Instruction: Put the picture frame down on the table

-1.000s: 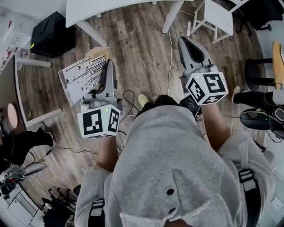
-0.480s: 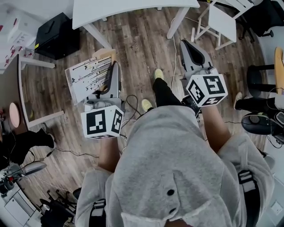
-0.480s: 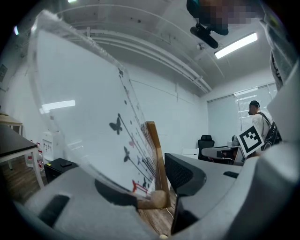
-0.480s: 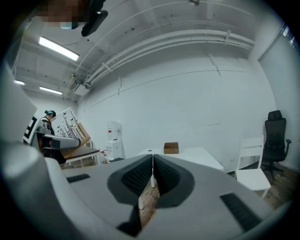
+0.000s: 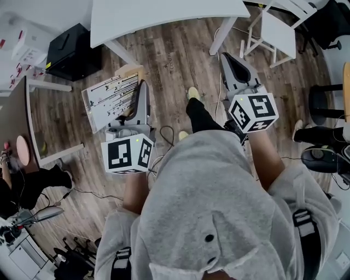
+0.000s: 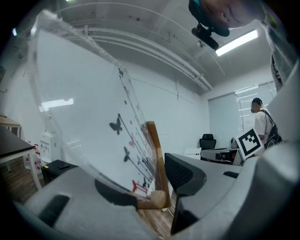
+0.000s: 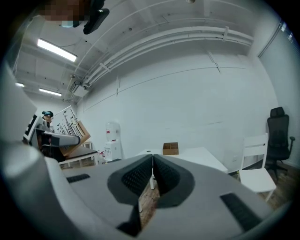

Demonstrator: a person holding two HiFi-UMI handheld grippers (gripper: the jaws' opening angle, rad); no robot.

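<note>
Wood-edged picture frame (image 5: 112,98) is hanging clamped in left gripper (image 5: 140,94), right gripper (image 5: 230,59) closed empty; set-down on table (image 5: 164,13) not yet done.

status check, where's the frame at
Left gripper shut on picture frame, carried above the floor. Right gripper shut, empty. White table ahead, frame not yet down.

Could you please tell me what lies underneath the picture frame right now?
Only wood-plank floor shows around the picture frame, which the left gripper holds in the air, short of the white table. The floor patch directly beneath is covered by the frame.
</note>
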